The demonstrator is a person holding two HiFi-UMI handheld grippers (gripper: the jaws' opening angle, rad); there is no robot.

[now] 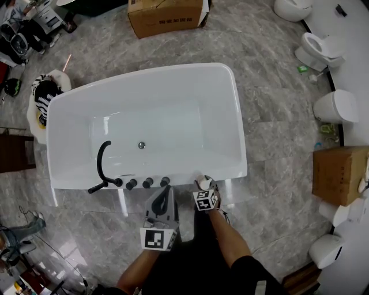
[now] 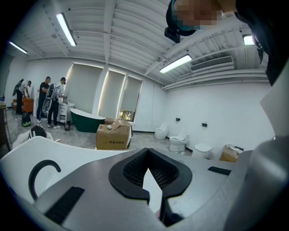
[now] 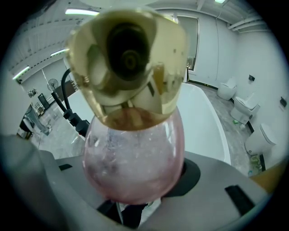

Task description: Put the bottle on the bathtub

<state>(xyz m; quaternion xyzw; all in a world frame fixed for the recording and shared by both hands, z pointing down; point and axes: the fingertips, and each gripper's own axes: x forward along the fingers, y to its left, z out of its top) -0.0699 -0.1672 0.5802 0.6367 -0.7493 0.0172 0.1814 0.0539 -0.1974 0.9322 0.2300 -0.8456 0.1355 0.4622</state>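
left gripper (image 2: 147,155): jaws together, nothing between | right gripper (image 1: 203,187): jaws clamped on pink bottle (image 3: 133,158), gold cap (image 3: 128,58) above jaws | bathtub (image 3: 203,117) just beyond jaws

My right gripper (image 1: 204,184) held the pink round glass bottle with a gold cap (image 3: 134,155) at the near rim of the white rectangular bathtub (image 1: 144,86), right of the black curved faucet (image 1: 102,161) and black knobs (image 1: 148,183) on that rim, my left gripper (image 1: 166,193) just beside it on the left. A brown cardboard box (image 1: 167,17) stood behind the tub; white ceramic toilets (image 1: 320,50) lined the right.
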